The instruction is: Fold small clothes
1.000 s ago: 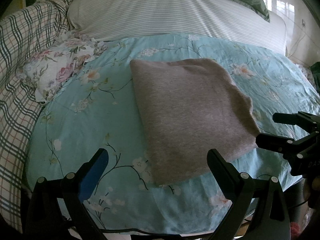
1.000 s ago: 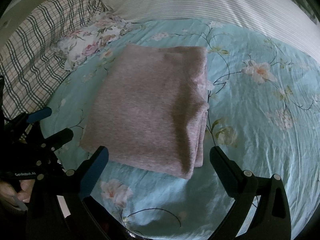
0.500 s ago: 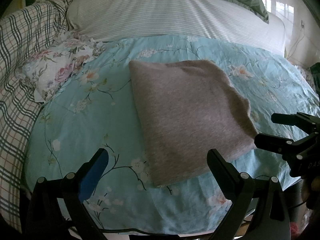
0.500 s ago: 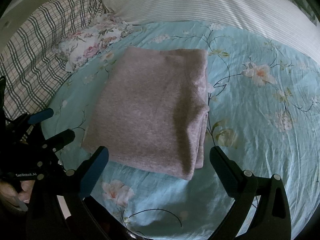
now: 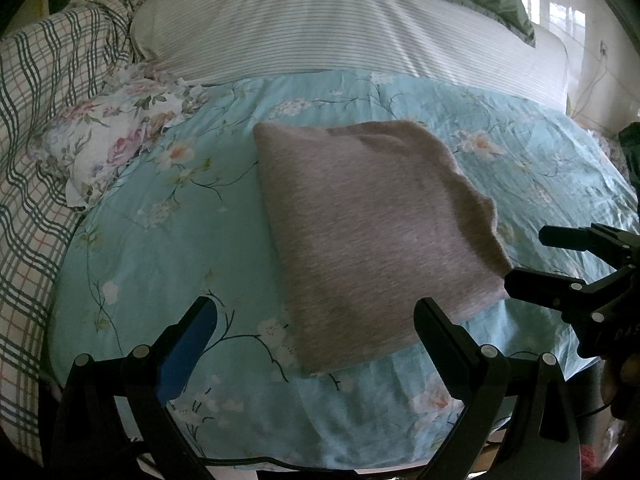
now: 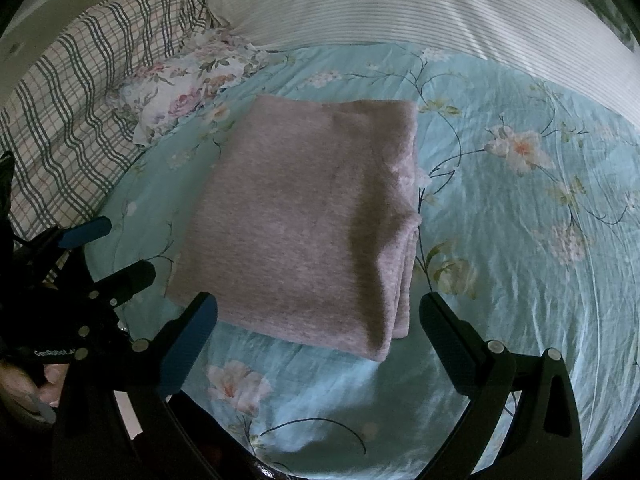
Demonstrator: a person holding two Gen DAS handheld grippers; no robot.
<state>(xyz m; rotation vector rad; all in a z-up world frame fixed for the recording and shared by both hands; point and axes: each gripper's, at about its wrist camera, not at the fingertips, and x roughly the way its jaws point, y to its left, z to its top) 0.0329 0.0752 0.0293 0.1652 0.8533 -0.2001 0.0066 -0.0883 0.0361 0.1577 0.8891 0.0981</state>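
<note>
Lying folded flat on bed's floral blue cover point(image 5: 168, 220): grey garment point(image 5: 360, 232) | left gripper point(image 5: 316, 312) wide open, empty, near garment's near edge | right gripper point(image 6: 320, 308) wide open, empty, just off garment's near edge

Black fingers point(image 5: 444, 332), blue pad point(image 5: 188, 344), silver screws

White lettering "GenRobot.AI" runs along the left gripper point(image 6: 108, 252) body at lower left of the right wrist view; "DAS" marks the right gripper point(image 5: 528, 258) body.
</note>
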